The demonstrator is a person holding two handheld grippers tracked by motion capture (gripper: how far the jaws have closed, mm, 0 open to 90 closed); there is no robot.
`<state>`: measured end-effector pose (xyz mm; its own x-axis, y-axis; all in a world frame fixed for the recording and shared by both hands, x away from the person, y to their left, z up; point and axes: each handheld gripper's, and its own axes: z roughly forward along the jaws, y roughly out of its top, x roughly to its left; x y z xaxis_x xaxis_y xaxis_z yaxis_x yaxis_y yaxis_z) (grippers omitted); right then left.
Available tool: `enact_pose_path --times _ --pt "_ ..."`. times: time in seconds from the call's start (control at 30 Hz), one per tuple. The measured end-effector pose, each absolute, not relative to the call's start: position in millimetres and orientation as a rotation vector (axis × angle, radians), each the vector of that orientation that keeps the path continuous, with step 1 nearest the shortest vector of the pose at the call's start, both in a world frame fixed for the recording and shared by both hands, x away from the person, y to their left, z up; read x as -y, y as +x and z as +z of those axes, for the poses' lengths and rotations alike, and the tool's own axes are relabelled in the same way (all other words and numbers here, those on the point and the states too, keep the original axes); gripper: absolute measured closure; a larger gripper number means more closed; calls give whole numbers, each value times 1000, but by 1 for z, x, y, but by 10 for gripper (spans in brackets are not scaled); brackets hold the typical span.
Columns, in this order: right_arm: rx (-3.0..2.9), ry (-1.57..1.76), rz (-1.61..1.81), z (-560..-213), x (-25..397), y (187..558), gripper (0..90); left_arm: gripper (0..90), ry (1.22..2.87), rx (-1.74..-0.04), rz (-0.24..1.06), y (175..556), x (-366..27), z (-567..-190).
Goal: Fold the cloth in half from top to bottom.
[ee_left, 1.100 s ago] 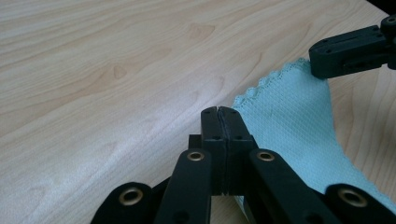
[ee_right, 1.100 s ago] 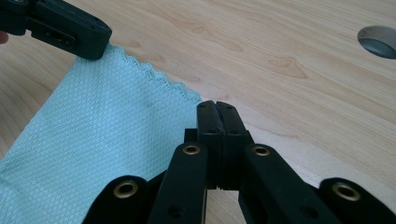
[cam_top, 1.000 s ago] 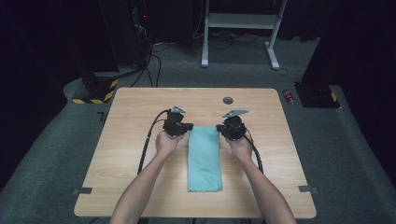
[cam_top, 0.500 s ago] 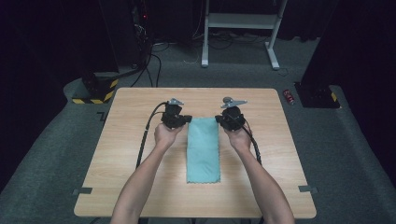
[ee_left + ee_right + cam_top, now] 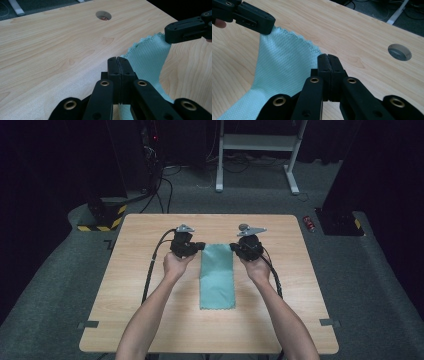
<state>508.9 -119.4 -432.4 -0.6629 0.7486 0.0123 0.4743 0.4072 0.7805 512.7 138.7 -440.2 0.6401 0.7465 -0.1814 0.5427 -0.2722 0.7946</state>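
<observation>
The left gripper (image 5: 200, 246) has its black jaws pressed together on the near-left corner of the folded teal waffle-weave cloth (image 5: 217, 275), which stretches away from those fingers toward the right gripper (image 5: 234, 247). That one's jaws are likewise clamped tight on the opposite far corner. The cloth's far edge hangs lifted between both pairs of fingertips, the rest trailing down onto the light wooden table (image 5: 140, 310) toward the person.

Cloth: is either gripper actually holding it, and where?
Both. The left gripper and right gripper are each shut on a far corner of the teal cloth, lifting that far edge off the table.
</observation>
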Motion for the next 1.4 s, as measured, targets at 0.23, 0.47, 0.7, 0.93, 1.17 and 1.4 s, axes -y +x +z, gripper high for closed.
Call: enact_pose_path --times 0.23,0.47,0.7,0.93,1.17,1.4 --pt "-2331 1050 1132 -434 122 500 900 897 1973 -1008 285 505 -136 -440" --pt "-2335 1054 1136 -436 124 492 900 897 1987 -990 282 495 -136 -440" --pt "-2346 1038 1143 -436 125 483 900 897 2001 -977 288 484 -137 -443" --pt "-2373 1008 1142 -443 124 473 900 898 2007 -964 283 475 -139 -448" --pt "-2401 970 1141 -447 126 462 900 897 2022 -940 294 459 -138 -455" --pt "-2433 958 1139 -456 130 453 900 897 2040 -924 301 449 -136 -460"
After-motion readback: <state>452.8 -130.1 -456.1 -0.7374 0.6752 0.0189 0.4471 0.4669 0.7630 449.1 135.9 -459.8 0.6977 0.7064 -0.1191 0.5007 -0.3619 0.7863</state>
